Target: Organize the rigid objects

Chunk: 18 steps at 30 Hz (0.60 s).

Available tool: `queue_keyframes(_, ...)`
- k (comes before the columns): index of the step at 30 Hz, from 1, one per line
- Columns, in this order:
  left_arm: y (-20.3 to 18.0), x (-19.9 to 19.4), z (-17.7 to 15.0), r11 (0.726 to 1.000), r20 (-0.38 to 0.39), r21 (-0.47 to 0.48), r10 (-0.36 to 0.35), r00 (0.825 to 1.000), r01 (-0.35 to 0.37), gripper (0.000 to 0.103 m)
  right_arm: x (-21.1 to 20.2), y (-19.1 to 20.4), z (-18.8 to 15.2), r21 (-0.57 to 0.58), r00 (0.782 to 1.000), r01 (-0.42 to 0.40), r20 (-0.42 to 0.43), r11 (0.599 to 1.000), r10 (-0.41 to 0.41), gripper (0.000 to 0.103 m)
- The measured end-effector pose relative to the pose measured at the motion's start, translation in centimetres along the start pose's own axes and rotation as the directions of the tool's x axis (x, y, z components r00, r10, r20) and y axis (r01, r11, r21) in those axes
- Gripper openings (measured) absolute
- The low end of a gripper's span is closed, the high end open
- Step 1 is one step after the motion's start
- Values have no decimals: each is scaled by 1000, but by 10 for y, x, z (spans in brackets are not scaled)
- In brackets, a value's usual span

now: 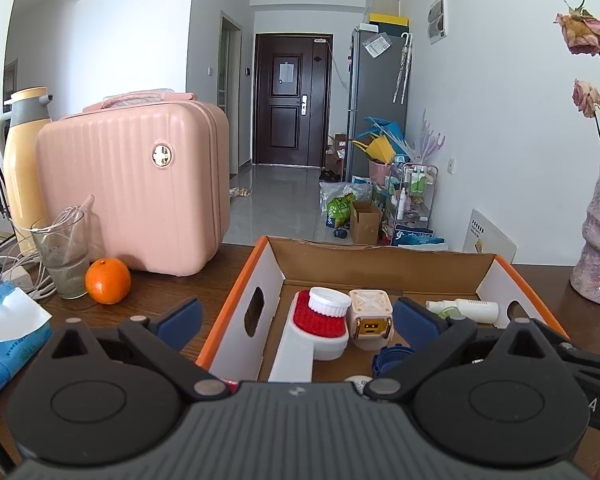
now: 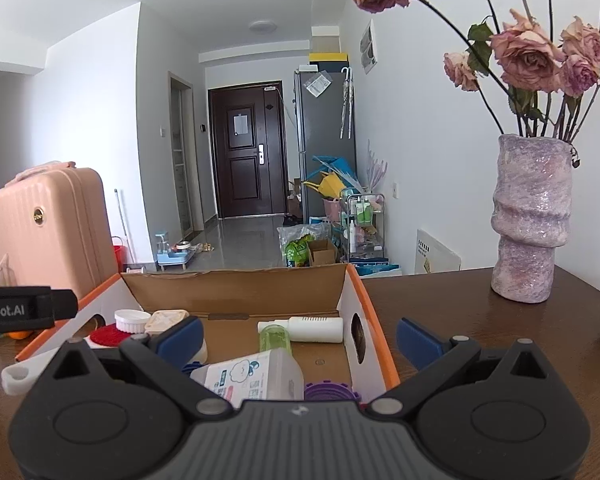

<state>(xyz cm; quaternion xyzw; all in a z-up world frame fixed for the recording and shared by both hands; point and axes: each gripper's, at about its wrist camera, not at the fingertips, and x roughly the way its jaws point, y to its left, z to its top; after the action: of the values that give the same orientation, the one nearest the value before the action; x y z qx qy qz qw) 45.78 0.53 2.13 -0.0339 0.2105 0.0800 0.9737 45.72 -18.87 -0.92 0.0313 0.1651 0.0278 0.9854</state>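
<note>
"Robot.AI" reads in white on the black left gripper (image 2: 20, 311) where it shows at the right camera's edge. The bottle (image 2: 252, 376) in the orange-edged cardboard box (image 1: 236, 300) carries a printed label, too small to read. Both the left gripper (image 1: 296, 320) and the right gripper (image 2: 300, 338) hold their jaws open and empty over the box. In it lie a red-bristled brush (image 1: 320, 320), a cream cube (image 1: 370, 316) and a white spray bottle (image 1: 470, 308). On the wooden surface (image 2: 460, 320) a pink case (image 1: 136, 188), an orange (image 1: 108, 281) and a vase (image 2: 530, 220) flank it.

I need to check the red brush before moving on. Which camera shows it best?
The left wrist view: the red brush lies in the box, bristles and white handle clear. In the right wrist view only a red sliver shows behind the jaws.
</note>
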Motion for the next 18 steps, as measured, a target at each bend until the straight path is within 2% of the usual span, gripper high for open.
queue_keyframes(18, 29, -80, -27, 1000, 39, 4, -17, 999, 17, 103, -88, 0, -20, -5, 998, -21, 52, 1000, 21, 103)
